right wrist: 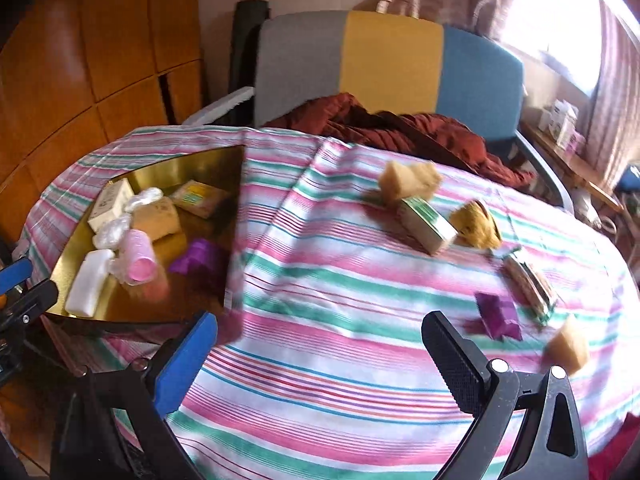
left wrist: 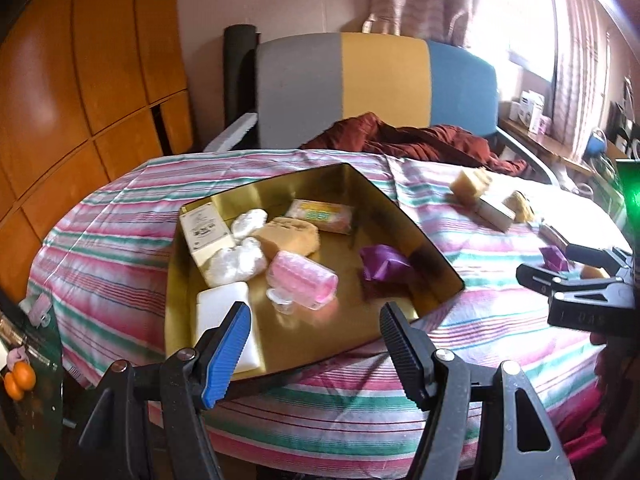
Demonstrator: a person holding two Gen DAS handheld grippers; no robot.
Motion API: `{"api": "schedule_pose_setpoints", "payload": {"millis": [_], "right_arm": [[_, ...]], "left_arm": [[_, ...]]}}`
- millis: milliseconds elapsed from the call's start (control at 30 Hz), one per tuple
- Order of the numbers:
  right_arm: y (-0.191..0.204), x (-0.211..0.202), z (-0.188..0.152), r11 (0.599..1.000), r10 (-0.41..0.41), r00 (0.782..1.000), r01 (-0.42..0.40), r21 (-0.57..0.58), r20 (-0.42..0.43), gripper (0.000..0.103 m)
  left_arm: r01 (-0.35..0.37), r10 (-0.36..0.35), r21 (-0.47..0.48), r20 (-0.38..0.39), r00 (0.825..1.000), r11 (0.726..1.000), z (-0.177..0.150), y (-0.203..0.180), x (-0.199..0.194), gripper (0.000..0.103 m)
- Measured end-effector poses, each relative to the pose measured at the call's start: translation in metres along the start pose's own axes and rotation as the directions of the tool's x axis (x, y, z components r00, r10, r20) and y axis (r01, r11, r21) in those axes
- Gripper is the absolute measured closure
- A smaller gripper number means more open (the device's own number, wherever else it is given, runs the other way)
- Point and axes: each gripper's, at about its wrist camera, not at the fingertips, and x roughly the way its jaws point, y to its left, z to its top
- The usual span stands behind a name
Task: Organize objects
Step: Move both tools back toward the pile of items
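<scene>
A gold tin tray [left wrist: 400, 216] [right wrist: 224, 160] lies on the striped tablecloth and holds several items: a pink case [left wrist: 302, 280], a purple packet [left wrist: 382, 262], white bars and boxes. My left gripper [left wrist: 316, 340] is open and empty at the tray's near edge. My right gripper [right wrist: 320, 356] is open and empty above bare cloth, right of the tray. Loose items lie on the cloth to the right: a purple packet [right wrist: 498, 314], a green-white box [right wrist: 428, 218], tan soap pieces [right wrist: 410, 180] [right wrist: 568, 344] and a flat wrapped bar [right wrist: 528, 284].
A grey, yellow and blue chair back [right wrist: 392, 64] stands behind the table with a dark red cloth [right wrist: 400, 128] on the seat. Wooden cabinets [left wrist: 80, 80] are at the left. A cluttered shelf [right wrist: 568, 152] runs along the window at right.
</scene>
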Motion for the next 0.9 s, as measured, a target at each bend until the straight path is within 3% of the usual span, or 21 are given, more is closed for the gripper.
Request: {"api": "schedule_pose_setpoints", "payload": {"millis": [333, 500, 733, 900], "right_arm": [[-0.095, 0.008, -0.011, 0.976, -0.057, 0.992, 0.078, 0.203, -0.110, 0.000], [-0.154, 0.000, -0.011, 0.934, -0.084, 0.987, 0.126, 0.334, -0.138, 0.000], [-0.224, -0.011, -0.001, 0.883, -0.195, 0.971, 0.234, 0.407, -0.136, 0.000], [-0.265, -0.006, -0.010, 0.821, -0.259, 0.957, 0.290, 0.492, -0.131, 0.000]], "left_arm": [[0.084, -0.082, 0.081, -0.024, 0.996, 0.993, 0.000, -0.032, 0.007, 0.035], [0.106, -0.102, 0.097, -0.039, 0.994, 0.990, 0.001, -0.040, 0.012, 0.035], [0.148, -0.143, 0.122, -0.049, 0.988, 0.981, 0.011, -0.059, 0.017, 0.035], [0.180, -0.175, 0.174, -0.042, 0.984, 0.968, 0.023, -0.083, 0.019, 0.035]]}}
